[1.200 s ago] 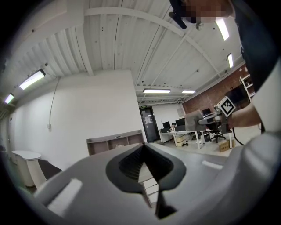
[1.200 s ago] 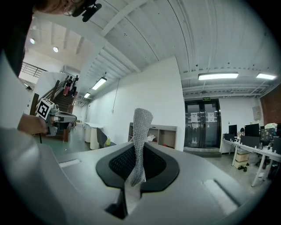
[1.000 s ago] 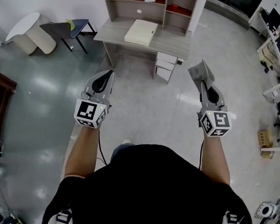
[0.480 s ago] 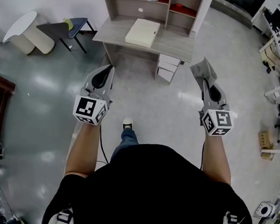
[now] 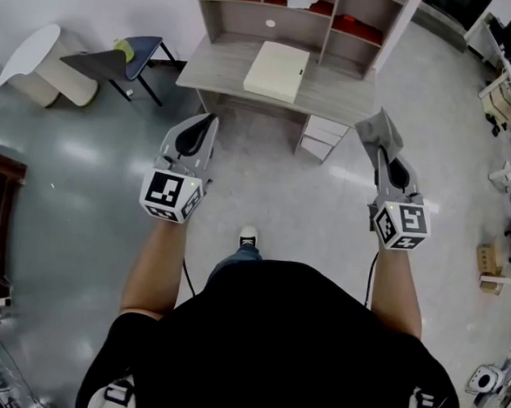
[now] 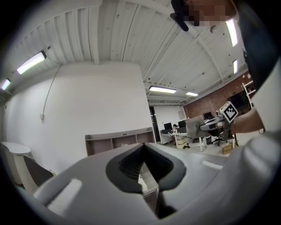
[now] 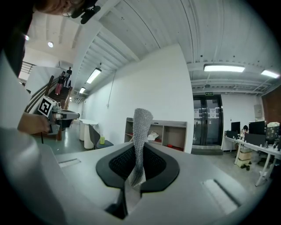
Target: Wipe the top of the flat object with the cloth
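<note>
Desk now closer, walk-up under way. Left gripper closed, empty; right gripper pinches cloth, which stands upright. Box lies flat on desk, well ahead. Close in first, lay cloth flat, sweep whole top

Bare floor lies open up to the bench. Shelves wall off its back edge; a flat pad fills its middle. A chair stands near its left end, drawers under its right.
</note>
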`<act>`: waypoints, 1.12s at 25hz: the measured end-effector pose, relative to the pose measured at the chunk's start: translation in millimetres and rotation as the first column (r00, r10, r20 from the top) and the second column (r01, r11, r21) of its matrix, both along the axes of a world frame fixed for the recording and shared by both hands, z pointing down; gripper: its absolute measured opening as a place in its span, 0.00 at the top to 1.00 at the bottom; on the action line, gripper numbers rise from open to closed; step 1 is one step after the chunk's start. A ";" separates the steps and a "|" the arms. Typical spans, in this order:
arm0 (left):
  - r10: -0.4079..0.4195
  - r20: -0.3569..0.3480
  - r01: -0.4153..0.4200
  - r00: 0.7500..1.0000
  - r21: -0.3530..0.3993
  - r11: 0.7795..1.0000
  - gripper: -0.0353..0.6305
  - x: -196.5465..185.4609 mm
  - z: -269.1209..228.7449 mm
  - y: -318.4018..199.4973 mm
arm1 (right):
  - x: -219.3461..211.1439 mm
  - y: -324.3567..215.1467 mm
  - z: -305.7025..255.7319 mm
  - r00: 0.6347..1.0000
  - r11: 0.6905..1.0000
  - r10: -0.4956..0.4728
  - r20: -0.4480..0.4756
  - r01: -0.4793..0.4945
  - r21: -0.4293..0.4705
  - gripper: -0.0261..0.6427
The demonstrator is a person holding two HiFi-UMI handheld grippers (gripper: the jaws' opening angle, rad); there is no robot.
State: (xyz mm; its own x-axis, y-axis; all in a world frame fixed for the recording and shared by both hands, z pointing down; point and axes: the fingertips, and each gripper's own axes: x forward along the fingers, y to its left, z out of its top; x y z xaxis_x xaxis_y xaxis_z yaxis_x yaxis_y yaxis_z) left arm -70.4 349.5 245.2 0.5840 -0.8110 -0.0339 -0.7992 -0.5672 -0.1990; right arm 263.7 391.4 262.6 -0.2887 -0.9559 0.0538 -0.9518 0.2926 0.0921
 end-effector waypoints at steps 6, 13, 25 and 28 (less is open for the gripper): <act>0.030 -0.005 -0.030 1.000 -0.007 1.000 0.95 -40.9 -4.0 -65.4 | -41.0 -59.7 -9.2 1.000 1.000 0.021 -0.017 -0.021 -0.004 0.94; 0.047 -0.024 -0.047 0.999 -0.012 0.999 0.95 -77.3 -0.5 -133.6 | -80.1 -121.2 -13.4 0.999 0.999 0.034 -0.041 -0.034 -0.002 0.94; 0.101 -0.017 -0.101 0.995 -0.025 0.995 0.95 -102.8 7.1 -198.4 | -121.6 -177.0 -6.3 0.998 0.999 0.051 -0.047 -0.052 -0.015 0.93; 0.108 -0.018 -0.108 0.994 -0.028 0.994 0.95 -103.3 8.5 -206.3 | -122.5 -181.7 -4.7 0.997 0.998 0.058 -0.048 -0.059 -0.018 0.93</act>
State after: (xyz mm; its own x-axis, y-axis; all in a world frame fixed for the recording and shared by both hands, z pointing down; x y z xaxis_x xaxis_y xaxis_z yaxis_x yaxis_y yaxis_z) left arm -173.6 143.2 253.7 0.6679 -0.7439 -0.0217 -0.7359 -0.6558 -0.1683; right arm 141.1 209.7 257.9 -0.2287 -0.9698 0.0851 -0.9621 0.2385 0.1323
